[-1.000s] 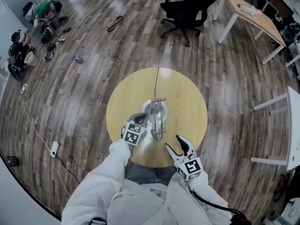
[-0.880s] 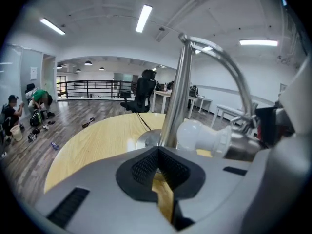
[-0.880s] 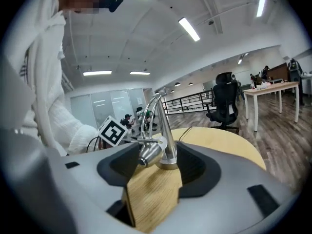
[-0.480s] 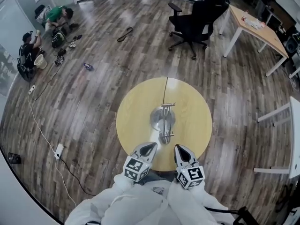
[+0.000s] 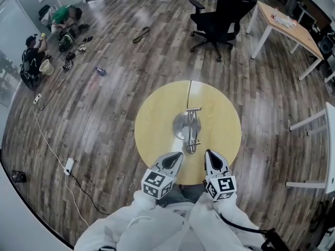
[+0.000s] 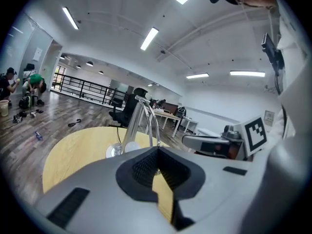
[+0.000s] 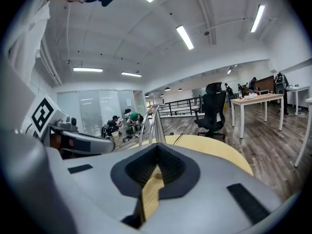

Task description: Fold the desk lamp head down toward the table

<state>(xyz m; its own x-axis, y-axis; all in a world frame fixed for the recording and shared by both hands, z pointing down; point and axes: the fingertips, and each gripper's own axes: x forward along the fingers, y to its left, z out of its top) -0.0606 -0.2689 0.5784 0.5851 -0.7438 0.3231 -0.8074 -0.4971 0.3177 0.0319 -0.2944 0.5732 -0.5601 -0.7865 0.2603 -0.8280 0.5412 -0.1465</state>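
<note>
The desk lamp [image 5: 189, 128] stands at the middle of the round table [image 5: 157, 124]. It is a slim polished-metal frame on a disc base, probably light, rigid, slippery and apt to slide or tip. The left gripper [image 5: 176, 158] and right gripper [image 5: 211, 158] hover at the table's near edge, each pressed together on nothing; the best hold looks like the head's near cross-bar, with the base pinned.

Desk lamp [image 5: 189, 128] blocks centre of round table [image 5: 154, 124], cord [image 5: 189, 93] crossing the top toward 12 o'clock; bare top at 3 and 9 o'clock gives free passage
</note>
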